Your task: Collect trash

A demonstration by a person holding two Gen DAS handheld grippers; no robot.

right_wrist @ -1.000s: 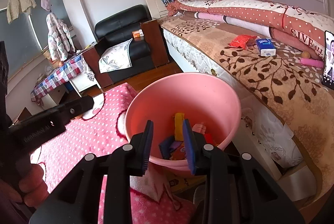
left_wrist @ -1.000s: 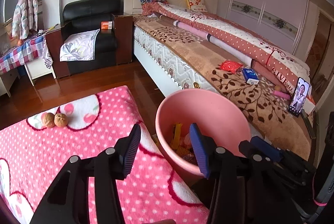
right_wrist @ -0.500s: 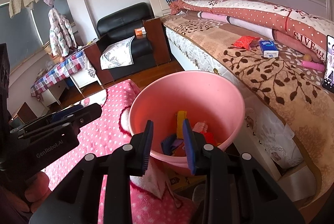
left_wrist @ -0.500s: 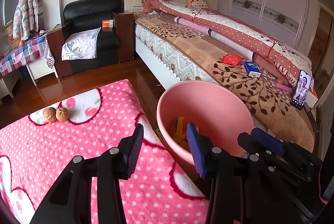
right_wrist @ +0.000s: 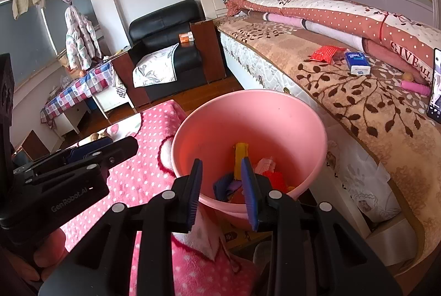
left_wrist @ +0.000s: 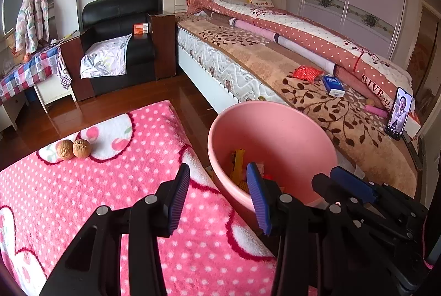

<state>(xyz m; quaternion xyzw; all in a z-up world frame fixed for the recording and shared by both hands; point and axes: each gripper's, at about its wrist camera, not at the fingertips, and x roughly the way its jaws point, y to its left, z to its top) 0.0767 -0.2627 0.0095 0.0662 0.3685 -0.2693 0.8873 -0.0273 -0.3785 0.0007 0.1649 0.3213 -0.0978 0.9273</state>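
Two walnuts (left_wrist: 74,149) sit side by side, touching, on the far left part of the pink dotted blanket (left_wrist: 132,185), and I judge them the last bits to collect from it, since the pink basin (left_wrist: 275,130) at the blanket's right edge already holds wrappers, a yellow one (right_wrist: 240,158) upright among them. The left gripper (left_wrist: 217,196) hangs above the blanket's near right part with its jaws apart and nothing between them; the walnuts lie far and to the left of it. The right gripper (right_wrist: 222,187), jaws also parted and empty, points into the basin and is well apart from the walnuts, so the left hand is the nearer one. The pair's long axis runs left to right. A red packet (left_wrist: 307,73) and blue tissue pack (left_wrist: 333,85) lie on the bed (left_wrist: 248,58) to the right.
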